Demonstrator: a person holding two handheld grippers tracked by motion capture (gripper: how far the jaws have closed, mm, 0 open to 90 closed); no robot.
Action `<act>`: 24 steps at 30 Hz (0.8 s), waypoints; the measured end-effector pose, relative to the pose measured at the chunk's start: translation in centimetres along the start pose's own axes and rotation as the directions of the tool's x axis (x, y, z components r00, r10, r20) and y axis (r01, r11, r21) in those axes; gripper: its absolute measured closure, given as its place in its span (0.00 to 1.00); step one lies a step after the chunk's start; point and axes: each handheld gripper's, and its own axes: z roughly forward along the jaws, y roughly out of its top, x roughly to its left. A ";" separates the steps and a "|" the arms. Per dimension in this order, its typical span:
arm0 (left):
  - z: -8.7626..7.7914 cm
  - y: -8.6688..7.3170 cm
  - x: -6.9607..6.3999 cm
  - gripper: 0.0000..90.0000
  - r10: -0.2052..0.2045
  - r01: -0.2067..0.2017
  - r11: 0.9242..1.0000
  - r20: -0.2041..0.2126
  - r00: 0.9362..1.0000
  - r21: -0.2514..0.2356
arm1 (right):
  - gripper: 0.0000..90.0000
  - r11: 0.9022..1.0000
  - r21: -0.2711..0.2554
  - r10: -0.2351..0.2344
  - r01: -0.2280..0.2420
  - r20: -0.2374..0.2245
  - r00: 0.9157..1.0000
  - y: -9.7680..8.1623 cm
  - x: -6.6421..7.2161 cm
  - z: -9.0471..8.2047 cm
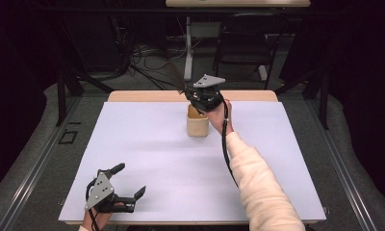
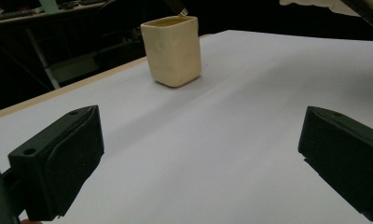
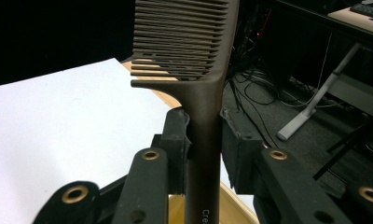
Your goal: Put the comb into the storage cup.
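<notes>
One cream cup (image 1: pixel 198 124) stands upright on the white table cover (image 1: pixel 147 159), toward the far middle of the table; in the left gripper view the same cup (image 2: pixel 173 49) shows squarish, rounded walls and an open mouth, with the lower tip of a brown comb at its rim. Whether that tip reaches inside or only touches the edge cannot be told, and nothing else can be made out in the cup.

Right above the cup is the right gripper (image 1: pixel 206 100), held by a hand whose pale-sleeved forearm (image 1: pixel 258 183) stretches across the table from the near right. Its jaws are clamped on the handle of the comb (image 3: pixel 201 102), pads pressing both sides, with the toothed end standing beyond the jaws and the handle running down toward the cup's rim.

Near the front left edge of the table rests the left gripper (image 1: pixel 128 185), well apart from the cup, its jaws spread wide with nothing between them, pointing across the white cover toward the cup
</notes>
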 end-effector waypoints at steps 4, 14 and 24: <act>0.0 0.0 0.0 0.00 0.001 -0.001 1.000 -0.001 1.000 0.002 | 0.80 1.000 0.001 0.004 -0.004 -0.005 1.000 -0.1 0.0 0.1; 0.0 0.0 0.0 0.00 0.004 -0.004 1.000 0.000 1.000 0.003 | 0.80 1.000 0.006 0.001 -0.001 -0.008 1.000 -0.5 0.0 0.4; 0.0 0.0 0.0 0.00 0.004 -0.004 1.000 0.002 1.000 0.004 | 0.80 1.000 0.015 0.012 -0.011 -0.013 1.000 -0.9 0.2 0.8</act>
